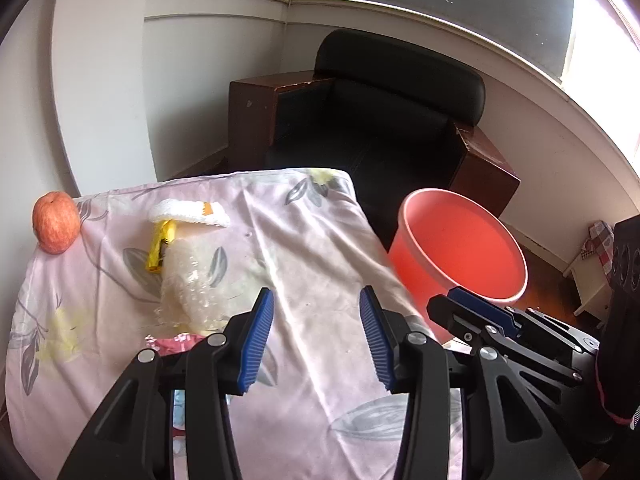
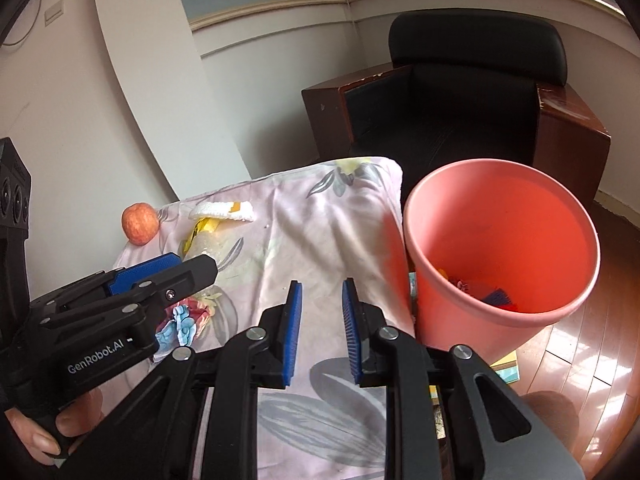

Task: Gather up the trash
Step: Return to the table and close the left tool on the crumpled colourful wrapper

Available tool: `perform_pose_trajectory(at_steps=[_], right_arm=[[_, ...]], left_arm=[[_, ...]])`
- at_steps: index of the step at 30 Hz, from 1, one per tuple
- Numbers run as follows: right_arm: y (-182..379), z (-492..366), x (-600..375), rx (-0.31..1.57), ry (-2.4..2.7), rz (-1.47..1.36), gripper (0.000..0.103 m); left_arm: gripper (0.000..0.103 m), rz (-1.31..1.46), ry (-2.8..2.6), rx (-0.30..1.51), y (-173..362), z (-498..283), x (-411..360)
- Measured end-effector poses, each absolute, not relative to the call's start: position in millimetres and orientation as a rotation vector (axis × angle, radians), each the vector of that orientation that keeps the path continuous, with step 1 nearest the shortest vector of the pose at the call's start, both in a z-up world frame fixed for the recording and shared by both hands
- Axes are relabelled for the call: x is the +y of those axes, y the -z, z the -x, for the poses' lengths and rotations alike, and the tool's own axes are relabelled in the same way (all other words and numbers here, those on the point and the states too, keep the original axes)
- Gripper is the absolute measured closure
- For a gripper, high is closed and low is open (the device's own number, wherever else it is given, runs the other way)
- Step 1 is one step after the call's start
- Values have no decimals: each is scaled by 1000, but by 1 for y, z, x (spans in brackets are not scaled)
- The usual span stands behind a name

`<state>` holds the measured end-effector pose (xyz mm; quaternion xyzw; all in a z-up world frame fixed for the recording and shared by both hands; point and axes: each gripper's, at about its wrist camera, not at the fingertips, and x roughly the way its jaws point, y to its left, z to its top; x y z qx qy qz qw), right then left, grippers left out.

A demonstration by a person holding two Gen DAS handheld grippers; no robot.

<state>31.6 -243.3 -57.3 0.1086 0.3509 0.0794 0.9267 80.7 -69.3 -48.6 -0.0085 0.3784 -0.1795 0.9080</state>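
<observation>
Both grippers hover over the pink floral cloth [image 1: 304, 240], and nothing sits between either pair of jaws. The left gripper [image 1: 316, 336] is spread wide and released; the right gripper [image 2: 320, 328] stands narrower, its pads apart with only cloth showing in the gap.

The trash left to collect lies in the left half of both views: bubble wrap [image 1: 192, 292] at centre left, a yellow wrapper [image 1: 162, 250] just above it, a white towel [image 1: 188, 212] beyond, and a crumpled colourful scrap [image 2: 184, 320] at lower left. The red bin [image 2: 500, 248] stands at the right, beside the cloth's edge, some scraps already at its bottom.

The next step is probably a pickup. The left gripper should come down over the bubble wrap, straddle a raised fold, and close without pinching the cloth. The apple [image 1: 56, 226] at far left looks whole, so it likely stays.
</observation>
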Motion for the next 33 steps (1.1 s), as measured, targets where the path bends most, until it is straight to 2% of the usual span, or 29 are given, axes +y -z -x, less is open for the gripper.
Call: perform_pose_trajectory(at_steps=[15,33], right_arm=[[78,-47,-193,801,-290,-194,82],[92,-61,-175,848,-338,-186,82]], left_arm=[[59,85,193,850,89,-81,36],[61,134,257,947,122,-114,28]])
